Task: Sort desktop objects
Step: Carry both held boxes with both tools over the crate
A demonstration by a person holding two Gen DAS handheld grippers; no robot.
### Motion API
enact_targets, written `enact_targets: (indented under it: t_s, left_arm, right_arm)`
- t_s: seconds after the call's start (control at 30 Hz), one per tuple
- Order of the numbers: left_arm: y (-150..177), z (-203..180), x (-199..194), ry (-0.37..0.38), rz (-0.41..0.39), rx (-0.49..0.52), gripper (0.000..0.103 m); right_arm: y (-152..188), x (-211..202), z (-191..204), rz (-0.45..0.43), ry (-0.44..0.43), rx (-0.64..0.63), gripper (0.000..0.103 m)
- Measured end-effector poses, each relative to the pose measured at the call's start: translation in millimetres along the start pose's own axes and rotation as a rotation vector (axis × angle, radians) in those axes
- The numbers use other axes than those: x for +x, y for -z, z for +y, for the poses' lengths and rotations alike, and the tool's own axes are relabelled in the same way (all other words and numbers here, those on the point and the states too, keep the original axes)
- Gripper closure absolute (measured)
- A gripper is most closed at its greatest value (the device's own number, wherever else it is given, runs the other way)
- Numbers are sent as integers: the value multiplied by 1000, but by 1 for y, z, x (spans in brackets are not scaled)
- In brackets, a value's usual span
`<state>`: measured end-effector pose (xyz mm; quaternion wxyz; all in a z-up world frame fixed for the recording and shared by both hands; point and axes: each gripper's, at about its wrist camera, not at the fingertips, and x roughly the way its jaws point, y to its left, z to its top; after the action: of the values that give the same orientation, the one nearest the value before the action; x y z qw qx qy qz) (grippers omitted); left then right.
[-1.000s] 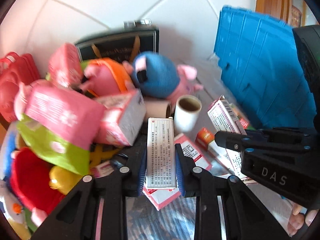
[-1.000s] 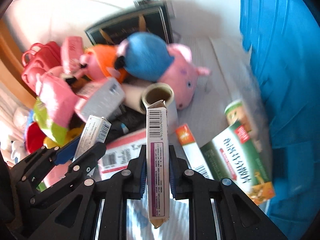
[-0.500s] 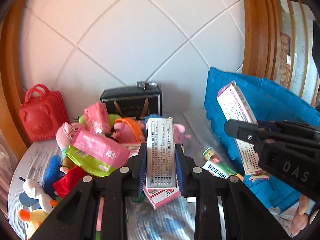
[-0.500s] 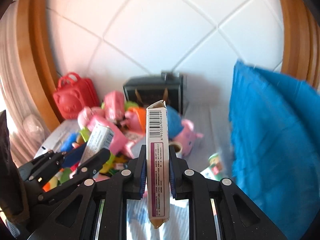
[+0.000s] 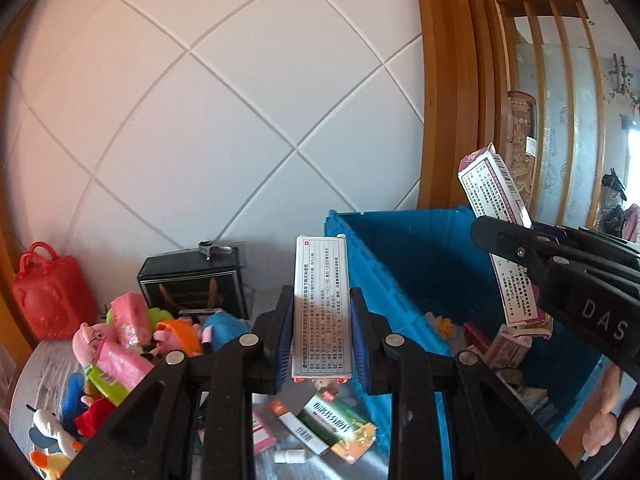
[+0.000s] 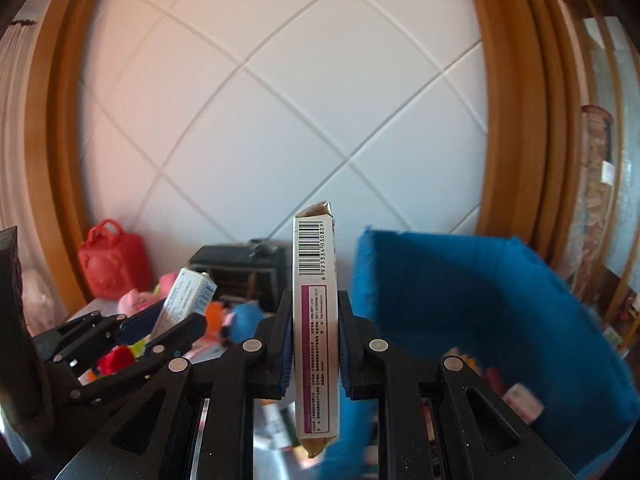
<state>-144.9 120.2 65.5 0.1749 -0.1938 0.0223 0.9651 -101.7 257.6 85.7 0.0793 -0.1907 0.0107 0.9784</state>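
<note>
The left hand-held gripper (image 5: 322, 332) is clenched on a white medicine box (image 5: 322, 304), printed face up, standing at twelve o'clock between its blue pads. The right hand-held gripper (image 6: 313, 344) grasps a slim purple-edged carton (image 6: 314, 312) by its narrow sides, barcode upward. Both are raised over the worktop (image 5: 38, 376), with the blue crate (image 5: 404, 256) at about two o'clock of each and several boxes already inside.

I judge the risk to be the crate's near wall: a low or early release could clip the rim and drop a box outside. The two grippers are close, so they could also collide.

Plush toys (image 5: 132, 344), a red toy case (image 5: 50, 296) and a black box (image 5: 192, 284) crowd ten o'clock; loose packets (image 5: 334, 424) lie at six. Behind is a diamond-tiled white wall in a wooden frame.
</note>
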Motion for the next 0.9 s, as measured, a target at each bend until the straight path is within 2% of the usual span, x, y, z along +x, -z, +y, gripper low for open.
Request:
enact_targets:
  t_s: [0.13, 0.23, 0.37, 0.5, 0.63, 0.83, 0.9]
  left_arm:
    - [-39, -53, 30, 58, 42, -10, 78]
    - [-60, -93, 58, 61, 81, -4, 78]
    - [-72, -134, 103, 45, 161, -7, 78]
    - [-63, -170, 155, 21, 274, 40, 78]
    - [-37, -199, 199, 3, 365, 105, 78]
    - [-14, -213, 228, -2, 448, 163, 78]
    - [-5, -214, 236, 12, 495, 163, 78]
  right_arm:
    - [-26, 6, -65, 14, 27, 12, 85]
    - [-39, 25, -117, 53, 64, 10, 85]
    - [-44, 54, -174, 112, 68, 27, 85]
    - [-37, 92, -217, 181, 56, 26, 85]
    - [-15, 123, -252, 234, 65, 38, 85]
    - [16, 161, -292, 372, 35, 152, 85]
    - [22, 164, -294, 403, 72, 150, 85]
